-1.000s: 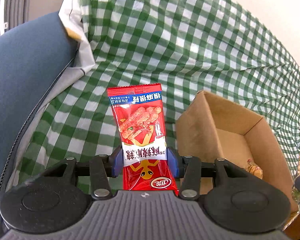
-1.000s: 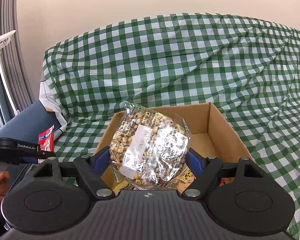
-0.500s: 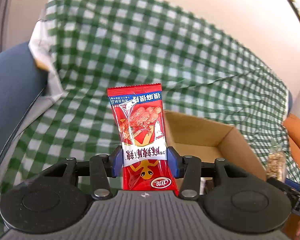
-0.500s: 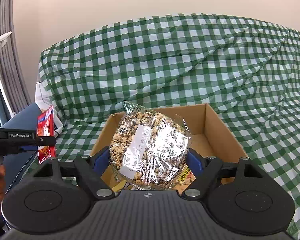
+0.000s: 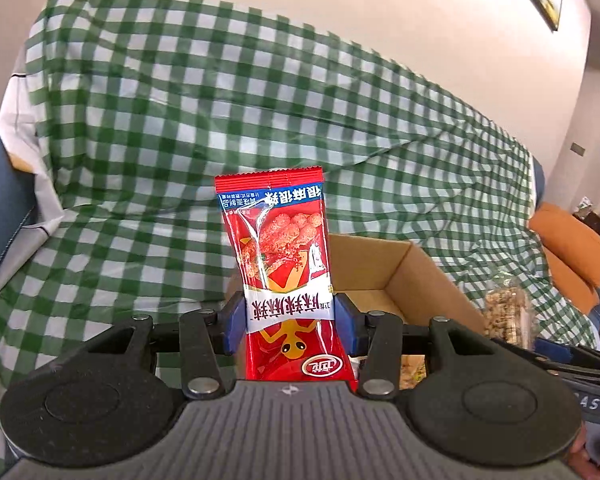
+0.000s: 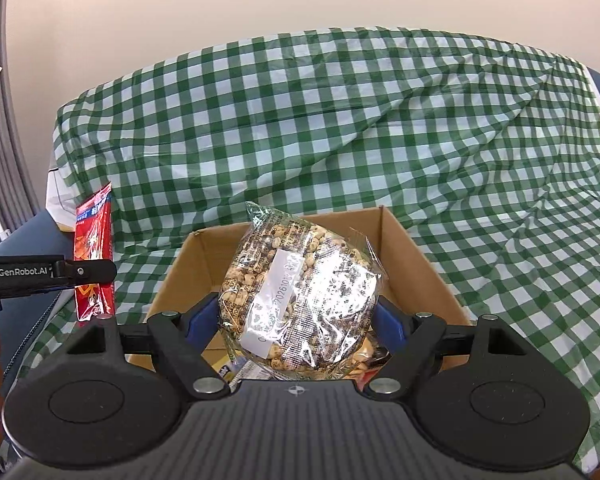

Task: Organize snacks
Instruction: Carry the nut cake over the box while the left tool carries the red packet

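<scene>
Snack packet (image 5: 284,276): red, white band, blue strip, yellow figure.
Clear bag (image 6: 300,300): see-through, beige puffs, white label.
Cardboard box (image 6: 416,256): plain brown.
Cloth (image 6: 340,128): green-and-white check.
Left claw (image 5: 289,316): black, blue pads.
Right claw (image 6: 296,320): black, blue pads.
Cushion (image 5: 568,252): orange.
Wall (image 6: 260,0): cream.

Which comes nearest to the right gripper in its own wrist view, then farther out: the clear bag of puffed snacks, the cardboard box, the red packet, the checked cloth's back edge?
1. Clear bag of puffed snacks: clamped in the right gripper.
2. Cardboard box: just below and ahead, open.
3. Red packet: off left, in the left gripper.
4. Checked cloth: its back edge lies beyond, against the wall.
</scene>
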The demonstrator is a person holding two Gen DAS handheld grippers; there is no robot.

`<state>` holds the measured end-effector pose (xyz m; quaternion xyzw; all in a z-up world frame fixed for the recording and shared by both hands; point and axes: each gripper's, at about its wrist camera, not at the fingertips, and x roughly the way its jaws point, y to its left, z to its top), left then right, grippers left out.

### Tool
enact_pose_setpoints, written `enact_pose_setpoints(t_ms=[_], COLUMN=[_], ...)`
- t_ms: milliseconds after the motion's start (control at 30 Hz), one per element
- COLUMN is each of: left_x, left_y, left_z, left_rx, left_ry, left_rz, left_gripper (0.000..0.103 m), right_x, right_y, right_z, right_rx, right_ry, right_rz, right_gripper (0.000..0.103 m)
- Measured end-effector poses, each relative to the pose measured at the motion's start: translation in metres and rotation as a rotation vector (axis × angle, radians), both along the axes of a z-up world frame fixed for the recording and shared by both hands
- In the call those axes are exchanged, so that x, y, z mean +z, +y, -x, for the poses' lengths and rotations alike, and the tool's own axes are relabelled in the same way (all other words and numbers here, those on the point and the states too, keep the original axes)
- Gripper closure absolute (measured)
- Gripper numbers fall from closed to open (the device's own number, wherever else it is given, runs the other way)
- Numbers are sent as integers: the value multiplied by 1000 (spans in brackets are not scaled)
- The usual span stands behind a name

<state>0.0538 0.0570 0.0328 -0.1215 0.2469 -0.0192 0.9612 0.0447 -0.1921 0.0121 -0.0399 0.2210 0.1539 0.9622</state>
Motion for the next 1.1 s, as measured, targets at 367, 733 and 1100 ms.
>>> enact_pose_setpoints(t_ms=[367,733,1100], left_x=[6,6,6], left_y=[-24,-43,-43], left_z=[7,11,10], left_rx=[-112,-184,-209], left_ry=[-87,-122,-132], left_rz=[-9,-27,-18], left_gripper=[52,52,52], right_x=[-2,-2,-2], right_y=[1,-1,-2], right_z=[0,0,5], right_rx=[-44,-92,-134], right_ry=[-9,-34,-71], right_rz=[15,21,33], right_gripper=[22,22,22])
